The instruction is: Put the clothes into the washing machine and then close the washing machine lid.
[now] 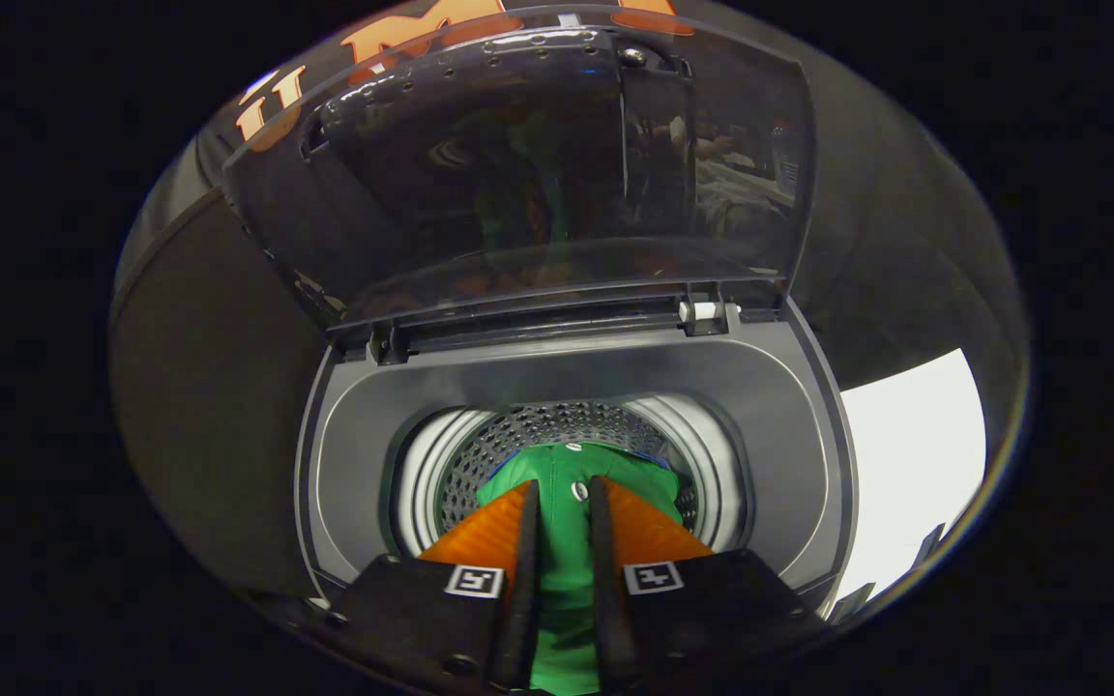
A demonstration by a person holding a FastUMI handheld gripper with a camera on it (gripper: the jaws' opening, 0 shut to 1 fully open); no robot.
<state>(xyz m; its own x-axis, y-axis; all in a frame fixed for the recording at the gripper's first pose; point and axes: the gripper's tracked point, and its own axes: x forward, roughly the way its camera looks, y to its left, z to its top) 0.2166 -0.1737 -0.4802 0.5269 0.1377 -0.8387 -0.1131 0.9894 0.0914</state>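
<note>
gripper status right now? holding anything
gripper: shut on the green garment, held between its fingers over the washing machine drum, lid up.

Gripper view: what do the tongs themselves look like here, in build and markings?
The tongs have two long, narrow fingers running forward side by side, each backed by a ribbed wedge-shaped panel. Behind them sits a dark blocky body carrying two square black-and-white fiducial markers, one per side.
</note>
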